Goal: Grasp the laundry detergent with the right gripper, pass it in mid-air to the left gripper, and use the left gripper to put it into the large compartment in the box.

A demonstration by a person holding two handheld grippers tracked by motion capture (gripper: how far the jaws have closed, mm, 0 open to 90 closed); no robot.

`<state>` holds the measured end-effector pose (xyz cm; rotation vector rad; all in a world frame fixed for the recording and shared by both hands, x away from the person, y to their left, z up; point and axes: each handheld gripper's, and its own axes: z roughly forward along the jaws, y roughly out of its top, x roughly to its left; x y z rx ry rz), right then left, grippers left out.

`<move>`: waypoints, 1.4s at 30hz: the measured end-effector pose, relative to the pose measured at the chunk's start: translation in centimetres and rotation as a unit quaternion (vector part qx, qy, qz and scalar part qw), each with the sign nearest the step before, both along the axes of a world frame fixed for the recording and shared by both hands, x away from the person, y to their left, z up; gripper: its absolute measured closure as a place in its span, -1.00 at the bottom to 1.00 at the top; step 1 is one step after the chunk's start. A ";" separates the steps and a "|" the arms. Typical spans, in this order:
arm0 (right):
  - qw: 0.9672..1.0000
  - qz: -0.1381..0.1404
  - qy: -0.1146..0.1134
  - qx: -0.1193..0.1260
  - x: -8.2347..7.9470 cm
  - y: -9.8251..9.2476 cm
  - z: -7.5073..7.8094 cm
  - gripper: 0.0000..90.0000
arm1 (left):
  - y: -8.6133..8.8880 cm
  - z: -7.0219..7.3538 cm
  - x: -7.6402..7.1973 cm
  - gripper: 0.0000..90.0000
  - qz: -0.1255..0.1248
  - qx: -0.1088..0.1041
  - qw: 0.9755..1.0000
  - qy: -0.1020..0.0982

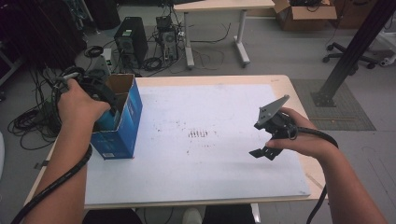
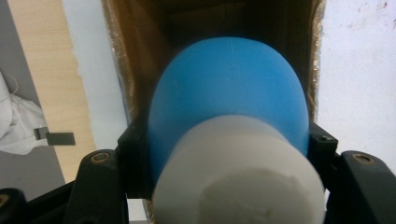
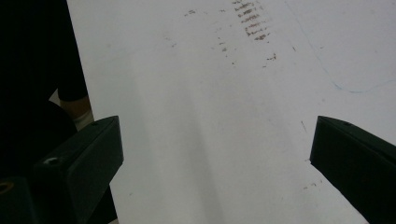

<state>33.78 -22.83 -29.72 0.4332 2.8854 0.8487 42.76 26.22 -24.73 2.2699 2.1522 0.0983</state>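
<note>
White sheeting covers the table; left gripper sits at the mouth of a blue carton, its load hidden. Left gripper view: jaws clamp a blue-and-white bulb-shaped object, seemingly light, smooth, slippery; hold its widest part. Right gripper view: jaws spread, empty.

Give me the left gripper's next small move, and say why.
Probably lower it a little further, then open. The left gripper is shut on the blue and white object, which sits right at the open mouth of the blue box, so it looks ready to drop in.
</note>
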 end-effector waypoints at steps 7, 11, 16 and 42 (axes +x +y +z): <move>1.000 0.001 0.001 0.000 0.1 0.0 -0.1 -0.94 | 0.0 -1.0 0.2 -0.16 -0.004 0.004 1.000 0.004; 1.000 0.004 0.003 -0.003 0.1 0.1 -0.1 -0.94 | 0.0 -1.7 0.3 -0.16 -0.005 0.009 1.000 0.008; 1.000 0.005 0.005 -0.007 0.2 0.1 0.1 -0.94 | 0.2 -2.4 0.4 -0.16 -0.005 0.009 1.000 0.012; 1.000 0.001 0.013 -0.009 0.3 -0.2 -0.5 -0.94 | 0.3 -3.6 1.0 -0.17 -0.015 0.009 1.000 0.016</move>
